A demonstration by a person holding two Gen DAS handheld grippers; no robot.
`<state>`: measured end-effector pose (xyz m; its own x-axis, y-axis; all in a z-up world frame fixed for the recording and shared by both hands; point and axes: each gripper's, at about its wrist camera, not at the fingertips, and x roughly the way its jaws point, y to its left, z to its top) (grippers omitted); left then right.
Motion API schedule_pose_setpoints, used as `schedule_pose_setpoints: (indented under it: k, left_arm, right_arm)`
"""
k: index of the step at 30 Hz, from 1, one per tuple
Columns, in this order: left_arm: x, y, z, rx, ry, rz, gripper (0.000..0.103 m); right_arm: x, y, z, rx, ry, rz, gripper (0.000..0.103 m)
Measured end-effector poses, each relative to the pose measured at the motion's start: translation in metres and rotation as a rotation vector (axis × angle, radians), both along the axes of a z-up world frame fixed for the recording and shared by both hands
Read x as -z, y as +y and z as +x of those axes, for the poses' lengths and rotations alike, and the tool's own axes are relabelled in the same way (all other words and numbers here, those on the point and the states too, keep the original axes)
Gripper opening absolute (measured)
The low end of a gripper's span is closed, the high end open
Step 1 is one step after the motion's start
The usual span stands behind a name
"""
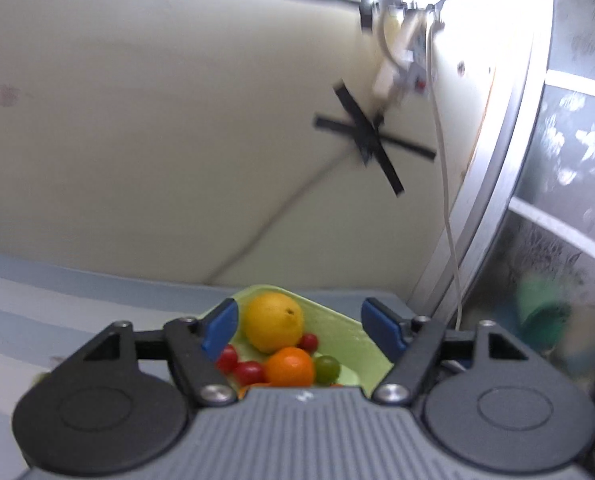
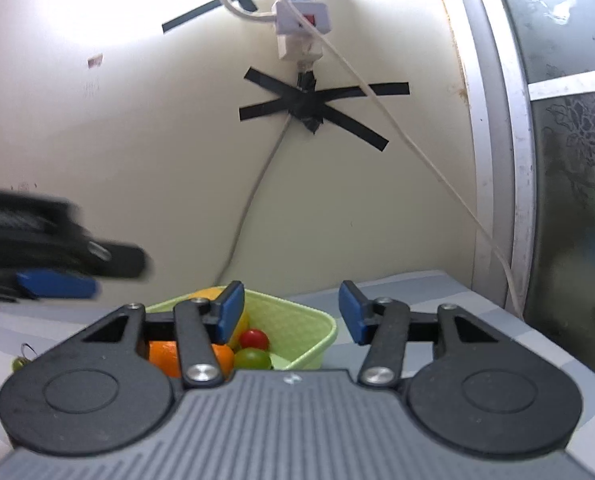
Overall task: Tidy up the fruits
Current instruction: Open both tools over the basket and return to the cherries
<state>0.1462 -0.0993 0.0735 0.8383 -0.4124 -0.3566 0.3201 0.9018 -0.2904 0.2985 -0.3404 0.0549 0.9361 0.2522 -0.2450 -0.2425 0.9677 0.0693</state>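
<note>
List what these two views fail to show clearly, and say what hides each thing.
- Basket front: left view, gripper body covers it.
- Orange: right view, partly behind the finger linkage.
- Left gripper: right view, motion-blurred, cut by the edge.
- Small green thing: right view, mostly hidden, unidentifiable.

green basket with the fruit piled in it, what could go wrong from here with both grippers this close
The green basket is heaped: the lemon sits atop the orange and cherry tomatoes, so a nudge may roll fruit out. Both the left gripper and right gripper hang open above it; they might collide. A small green fruit lies outside, easily missed.
</note>
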Motion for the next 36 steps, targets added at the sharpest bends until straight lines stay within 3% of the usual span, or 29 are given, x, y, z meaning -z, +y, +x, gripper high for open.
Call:
schedule_pose_setpoints:
  k: [3, 6, 9, 10, 13, 18, 21, 27, 32, 34, 36]
  left_arm:
    - [0.006, 0.043, -0.032, -0.061, -0.021, 0.005, 0.071]
    - [0.027, 0.091, -0.055, -0.168, 0.015, 0.056, 0.071]
    - [0.054, 0.126, -0.060, -0.249, 0.102, 0.067, 0.071]
    - [0.061, 0.134, -0.060, -0.262, 0.122, 0.050, 0.071]
    - [0.076, 0.146, -0.059, -0.281, 0.146, 0.006, 0.071]
    - [0.076, 0.147, -0.060, -0.246, 0.134, -0.015, 0.071]
    - [0.077, 0.147, -0.063, -0.221, 0.117, -0.025, 0.071]
    - [0.078, 0.158, -0.068, -0.210, 0.089, -0.112, 0.071]
    - [0.081, 0.172, -0.068, -0.221, 0.093, -0.191, 0.071]
    - [0.082, 0.176, -0.068, -0.219, 0.096, -0.216, 0.071]
    - [0.082, 0.178, -0.068, -0.208, 0.094, -0.232, 0.071]
  right_arm:
    - [-0.003, -0.003, -0.005, 0.003, -0.024, 0.026, 0.055]
    - [-0.010, -0.004, -0.012, -0.067, -0.029, 0.085, 0.054]
    - [-0.021, 0.011, -0.028, -0.293, 0.013, 0.098, 0.054]
    - [-0.022, 0.025, -0.035, -0.387, 0.052, 0.068, 0.053]
    - [-0.010, 0.073, -0.048, -0.550, 0.159, -0.086, 0.039]
    - [0.022, 0.125, -0.029, -0.471, 0.295, -0.195, 0.039]
    - [0.028, 0.141, -0.021, -0.403, 0.312, -0.219, 0.040]
    - [0.025, 0.176, -0.021, -0.485, 0.234, -0.300, 0.040]
    - [0.037, 0.203, 0.006, -0.480, 0.299, -0.361, 0.040]
    - [0.039, 0.207, 0.008, -0.511, 0.339, -0.358, 0.030]
    - [0.039, 0.208, 0.000, -0.526, 0.328, -0.380, 0.030]
